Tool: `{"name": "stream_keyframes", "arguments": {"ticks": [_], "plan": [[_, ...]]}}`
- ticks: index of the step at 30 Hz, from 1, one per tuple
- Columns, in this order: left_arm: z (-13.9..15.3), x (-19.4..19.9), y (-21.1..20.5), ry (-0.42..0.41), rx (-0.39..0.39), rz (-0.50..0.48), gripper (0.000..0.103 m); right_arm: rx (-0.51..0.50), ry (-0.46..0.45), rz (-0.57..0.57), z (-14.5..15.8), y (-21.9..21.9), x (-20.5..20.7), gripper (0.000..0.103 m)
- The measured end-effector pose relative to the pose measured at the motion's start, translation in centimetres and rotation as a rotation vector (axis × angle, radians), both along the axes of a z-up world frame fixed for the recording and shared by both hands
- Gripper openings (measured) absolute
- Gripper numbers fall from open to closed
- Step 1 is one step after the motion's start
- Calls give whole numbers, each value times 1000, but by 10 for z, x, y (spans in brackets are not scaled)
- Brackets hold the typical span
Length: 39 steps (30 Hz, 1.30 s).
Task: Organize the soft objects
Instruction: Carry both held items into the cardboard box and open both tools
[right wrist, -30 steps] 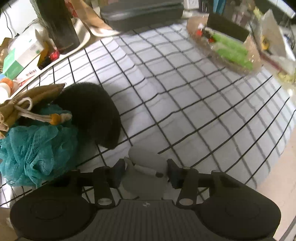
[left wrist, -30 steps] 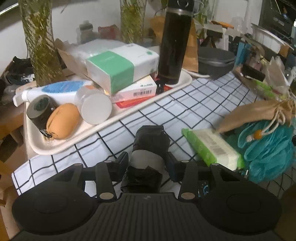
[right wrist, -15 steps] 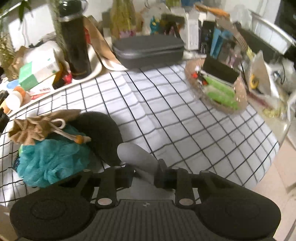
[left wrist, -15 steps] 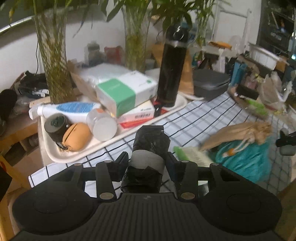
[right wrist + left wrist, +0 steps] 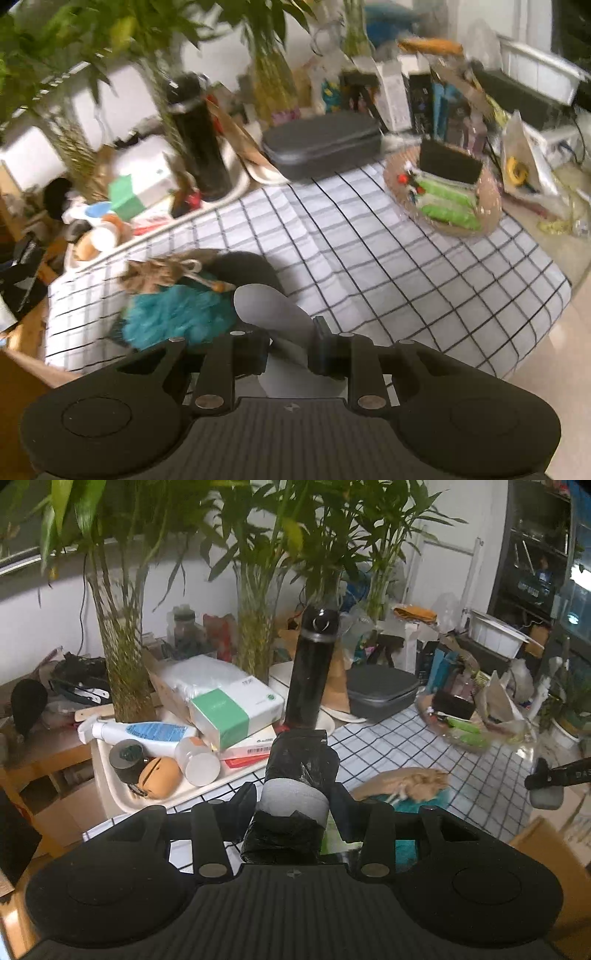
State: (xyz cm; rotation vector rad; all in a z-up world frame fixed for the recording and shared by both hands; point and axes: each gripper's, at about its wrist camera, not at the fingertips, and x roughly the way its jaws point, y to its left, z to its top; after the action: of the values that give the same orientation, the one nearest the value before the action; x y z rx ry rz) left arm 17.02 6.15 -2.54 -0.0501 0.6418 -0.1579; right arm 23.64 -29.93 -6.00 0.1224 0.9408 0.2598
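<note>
With my left gripper (image 5: 293, 805) clamped on the black roll (image 5: 295, 775) at the frame's lower middle and my right gripper (image 5: 290, 347) closing on the grey pouch (image 5: 273, 314), I should carry both steadily, without squeezing harder, clear of the teal sponge (image 5: 177, 314).

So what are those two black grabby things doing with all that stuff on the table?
A person is tidying soft things with a gripper in each hand. The left gripper is clamped on a black roll with a grey band. The right gripper is closing on a soft grey pad. Both are held above the checked tablecloth, where a teal bath pouf and a tan drawstring bag lie together.
</note>
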Motion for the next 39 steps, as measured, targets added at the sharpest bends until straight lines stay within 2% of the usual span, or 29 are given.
{"name": "stream_keyframes", "arguments": {"ticks": [4, 7, 15, 23, 32, 39], "plan": [[16, -13, -17, 45, 35, 36, 43, 59, -53, 45, 32, 0, -25, 27], [24, -28, -31, 54, 98, 52, 43, 93, -83, 81, 52, 5, -42, 27], [46, -62, -55, 55, 139, 69, 43, 126, -110, 159, 74, 24, -80, 27], [48, -85, -69, 91, 125, 32, 43, 125, -82, 198, 68, 40, -105, 27], [20, -96, -79, 192, 66, -23, 44, 108, 2, 226, 42, 56, -117, 27], [2, -97, -82, 241, 65, -35, 44, 89, 63, 224, 23, 62, -116, 27]]}}
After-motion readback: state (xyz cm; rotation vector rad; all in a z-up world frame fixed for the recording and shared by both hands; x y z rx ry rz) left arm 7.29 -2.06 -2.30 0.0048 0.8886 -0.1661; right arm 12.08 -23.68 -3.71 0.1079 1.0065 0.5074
